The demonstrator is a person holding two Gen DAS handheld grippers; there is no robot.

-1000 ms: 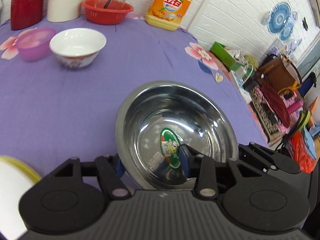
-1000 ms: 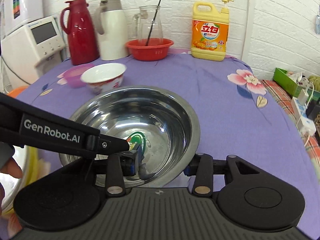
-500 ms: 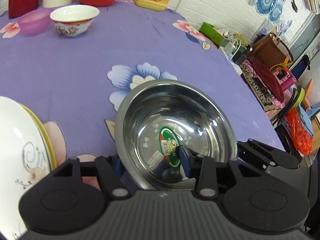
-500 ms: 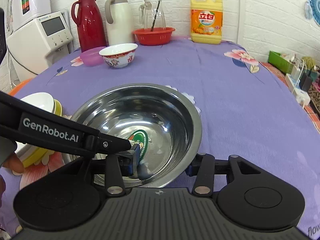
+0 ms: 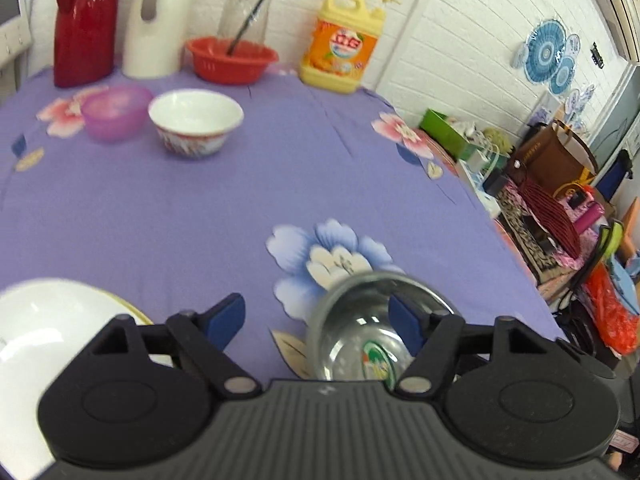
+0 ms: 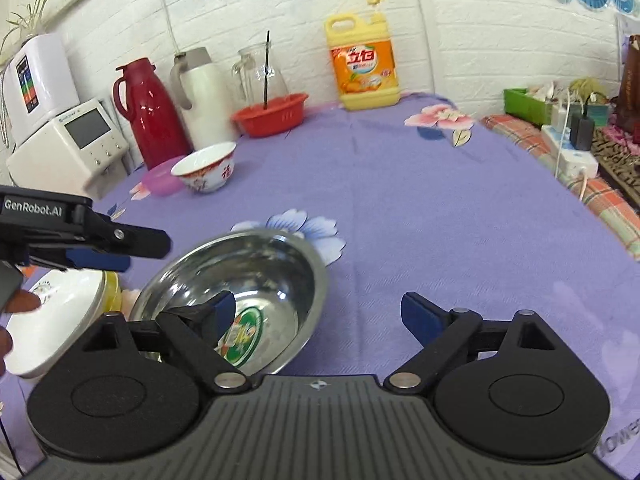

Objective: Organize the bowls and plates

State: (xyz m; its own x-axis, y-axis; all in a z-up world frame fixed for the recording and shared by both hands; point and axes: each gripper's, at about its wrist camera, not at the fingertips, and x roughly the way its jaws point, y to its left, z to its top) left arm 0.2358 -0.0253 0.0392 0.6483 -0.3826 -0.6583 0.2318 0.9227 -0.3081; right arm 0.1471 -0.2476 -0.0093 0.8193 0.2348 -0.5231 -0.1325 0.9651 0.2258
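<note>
A steel bowl (image 6: 256,280) with a green sticker inside rests on the purple tablecloth (image 6: 420,208); it also shows in the left wrist view (image 5: 360,332). My right gripper (image 6: 316,316) is open, its left finger over the bowl's inside. My left gripper (image 5: 316,318) is open above the cloth, with the bowl behind its right finger; it shows from the side in the right wrist view (image 6: 120,248). White plates on a yellow one (image 6: 52,320) lie at the left, also in the left wrist view (image 5: 44,320). A white patterned bowl (image 5: 196,128) and a pink bowl (image 5: 116,110) stand farther back.
At the back stand a red thermos (image 6: 150,114), a white thermos (image 6: 202,98), a red basin with a glass jug (image 6: 272,114) and a yellow detergent bottle (image 6: 366,66). A white appliance (image 6: 64,144) is at the left. The table's right edge meets clutter (image 5: 540,200).
Both grippers have let go of the steel bowl and opened. The bowl now rests on the cloth beside the plates. Both grippers have pulled back and up.
</note>
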